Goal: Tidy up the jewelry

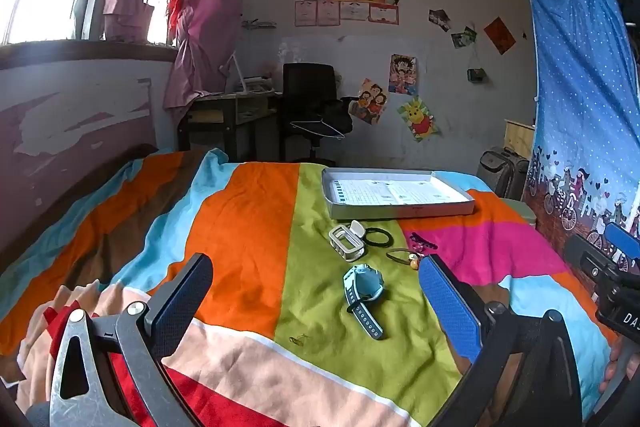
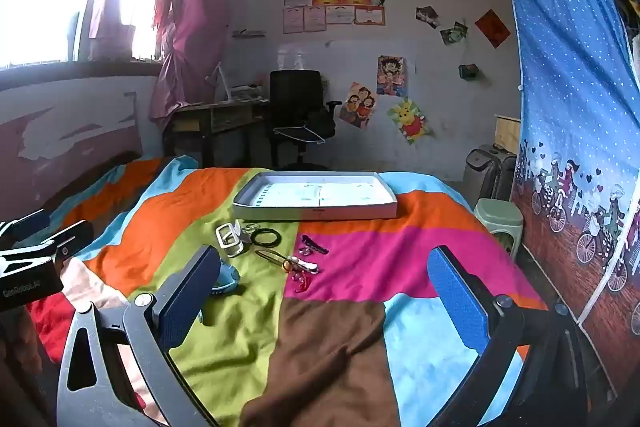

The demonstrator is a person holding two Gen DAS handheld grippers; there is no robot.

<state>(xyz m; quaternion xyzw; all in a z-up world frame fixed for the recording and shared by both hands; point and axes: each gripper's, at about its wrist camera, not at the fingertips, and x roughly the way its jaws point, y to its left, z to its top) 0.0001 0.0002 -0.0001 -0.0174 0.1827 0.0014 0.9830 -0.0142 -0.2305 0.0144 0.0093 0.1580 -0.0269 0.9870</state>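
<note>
So I've got both grippers hovering over the bed, tipped a bit downward. My left gripper (image 1: 316, 291) has its jaws spread wide with nothing between the pads, just the striped blanket (image 1: 248, 227) under it. Same deal with my right gripper (image 2: 324, 287): wide apart, pinching nothing.

From the left one, the blue watch (image 1: 363, 291) lies right ahead between the two fingers, strap trailing back toward me. A little past it sits a white buckle thing (image 1: 346, 241) with a black hair tie (image 1: 379, 237) touching its right side. Off toward the right finger there's a thin hair clip with an orange bead (image 1: 404, 255), and beyond that a dark purple clip (image 1: 422, 239) on the pink stripe.

From the right gripper the same pile sits ahead and to the left, and the watch is mostly hidden behind my left finger. A few small clear and red clips (image 2: 302, 273) are bunched near the bead clip.

The shallow grey box lid (image 1: 400, 211) sits further ahead, past all the bits, with only printed paper lining it.

My other gripper pokes in at the edge of each view.
</note>
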